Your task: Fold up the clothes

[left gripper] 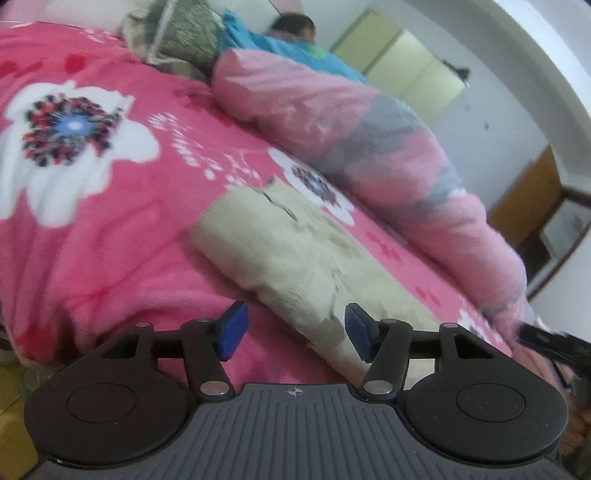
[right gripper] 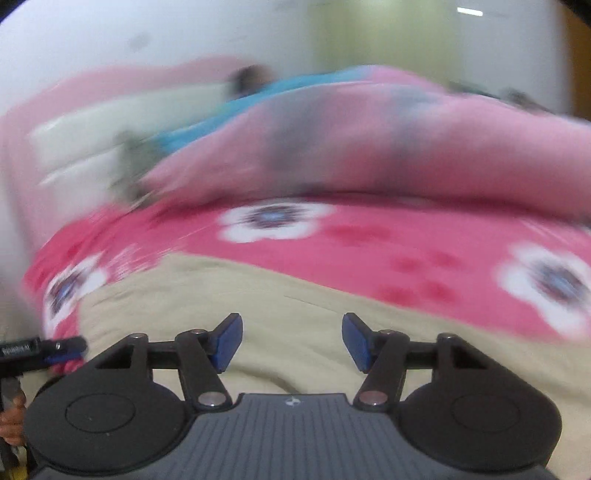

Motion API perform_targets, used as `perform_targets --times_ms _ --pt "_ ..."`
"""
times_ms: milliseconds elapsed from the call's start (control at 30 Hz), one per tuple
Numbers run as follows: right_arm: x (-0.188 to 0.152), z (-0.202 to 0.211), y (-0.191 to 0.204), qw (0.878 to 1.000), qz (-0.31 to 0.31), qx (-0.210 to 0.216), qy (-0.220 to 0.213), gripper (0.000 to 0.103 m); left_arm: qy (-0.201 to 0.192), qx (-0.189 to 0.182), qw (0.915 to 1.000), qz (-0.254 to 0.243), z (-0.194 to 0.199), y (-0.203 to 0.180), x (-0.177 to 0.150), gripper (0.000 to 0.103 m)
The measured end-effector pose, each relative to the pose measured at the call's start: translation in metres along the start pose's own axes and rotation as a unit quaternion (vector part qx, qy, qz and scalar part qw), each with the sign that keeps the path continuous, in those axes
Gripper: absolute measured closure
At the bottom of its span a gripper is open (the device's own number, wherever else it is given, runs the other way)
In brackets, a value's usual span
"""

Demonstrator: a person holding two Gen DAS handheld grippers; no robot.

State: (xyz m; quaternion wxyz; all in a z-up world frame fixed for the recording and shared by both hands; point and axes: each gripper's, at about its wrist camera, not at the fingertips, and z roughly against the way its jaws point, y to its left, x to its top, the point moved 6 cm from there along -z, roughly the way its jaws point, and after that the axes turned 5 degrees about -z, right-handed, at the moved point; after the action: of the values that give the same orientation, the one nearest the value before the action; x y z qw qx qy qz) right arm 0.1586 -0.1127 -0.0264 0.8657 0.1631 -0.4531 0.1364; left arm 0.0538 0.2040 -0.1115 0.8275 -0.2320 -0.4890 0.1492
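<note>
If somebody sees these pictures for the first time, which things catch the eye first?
First the bright pink blanket with big white flowers, covering the bed. On it lies a folded beige garment, just ahead of the open left tool. Behind it, a rolled pale pink quilt runs along the bed's far side.

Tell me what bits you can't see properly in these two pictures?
- Beige garment: left wrist view, its near end is hidden behind the left gripper; what kind of garment it is stays unclear.
- Right wrist view: motion blur smears the quilt and blanket.
- Right gripper: left wrist view, cut off by the right edge and blurred.
- Person: far away, mostly covered by bedding.
</note>
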Motion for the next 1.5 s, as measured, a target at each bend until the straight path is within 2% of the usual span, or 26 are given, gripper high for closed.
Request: perform_targets --times_ms 100,200,267,300,333,400,433,467,533,567,700,800,900,1000,1033,1233,1333,1400,1467,1500 --pt "0.015 -0.062 0.035 0.996 0.060 0.061 0.039 0.031 -0.015 0.022 0.9995 -0.015 0.007 0.008 0.005 0.045" --pt "0.018 -0.108 0.060 0.986 0.097 0.099 0.094 0.022 -0.040 0.035 0.9982 -0.028 0.011 0.013 0.014 0.044" --pt "0.012 -0.131 0.062 0.981 0.112 0.091 0.131 0.019 -0.054 0.042 0.9972 -0.032 0.007 0.015 0.019 0.042" --pt "0.010 -0.139 0.064 0.977 0.121 0.087 0.151 0.019 -0.059 0.047 0.9967 -0.029 0.004 0.017 0.020 0.037" --pt "0.006 -0.142 0.065 0.975 0.129 0.086 0.162 0.022 -0.063 0.052 0.9964 -0.021 -0.001 0.021 0.021 0.032" --pt "0.001 -0.139 0.070 0.970 0.134 0.098 0.176 0.042 -0.065 0.055 0.9964 0.001 -0.013 0.030 0.024 0.031" --pt "0.000 -0.136 0.073 0.969 0.135 0.106 0.179 0.059 -0.064 0.055 0.9964 0.012 -0.018 0.034 0.026 0.031" --pt "-0.002 -0.131 0.076 0.968 0.144 0.106 0.175 0.071 -0.064 0.054 0.9962 0.022 -0.024 0.038 0.029 0.030" --pt "-0.005 -0.122 0.084 0.967 0.186 0.089 0.150 0.089 -0.058 0.046 0.9963 0.042 -0.034 0.043 0.034 0.027" --pt "-0.005 -0.118 0.088 0.966 0.205 0.082 0.134 0.091 -0.054 0.040 0.9964 0.051 -0.039 0.045 0.036 0.027" --pt "0.003 -0.102 0.100 0.959 0.273 0.026 0.070 0.093 -0.052 0.021 0.9970 0.054 -0.050 0.040 0.043 0.033" --pt "0.014 -0.103 0.108 0.940 0.340 -0.030 0.023 0.093 -0.070 0.011 0.9972 0.025 -0.049 0.026 0.044 0.033" --pt "0.019 -0.111 0.108 0.926 0.374 -0.056 0.007 0.093 -0.078 0.004 0.9969 0.011 -0.053 0.019 0.045 0.033" --pt "0.017 -0.129 0.104 0.909 0.409 -0.082 -0.001 0.093 -0.079 0.015 0.9967 -0.004 -0.060 0.016 0.047 0.041" --pt "0.016 -0.134 0.102 0.907 0.412 -0.085 -0.001 0.093 -0.081 0.020 0.9965 -0.012 -0.062 0.014 0.048 0.043" --pt "0.022 -0.155 0.091 0.914 0.397 -0.086 -0.016 0.093 -0.075 0.032 0.9958 -0.042 -0.075 0.012 0.050 0.044" --pt "0.001 -0.184 0.072 0.921 0.379 -0.057 0.070 0.088 -0.059 0.038 0.9967 -0.041 -0.080 0.016 0.046 0.044" --pt "0.003 -0.188 0.061 0.934 0.345 -0.029 0.092 0.085 -0.057 0.036 0.9970 -0.038 -0.080 0.018 0.045 0.044" --pt "0.021 -0.179 0.054 0.953 0.291 -0.002 0.085 0.065 -0.054 0.034 0.9974 -0.032 -0.080 0.019 0.044 0.043" --pt "0.030 -0.173 0.052 0.960 0.268 0.012 0.076 0.059 -0.053 0.035 0.9976 -0.028 -0.080 0.020 0.044 0.041"
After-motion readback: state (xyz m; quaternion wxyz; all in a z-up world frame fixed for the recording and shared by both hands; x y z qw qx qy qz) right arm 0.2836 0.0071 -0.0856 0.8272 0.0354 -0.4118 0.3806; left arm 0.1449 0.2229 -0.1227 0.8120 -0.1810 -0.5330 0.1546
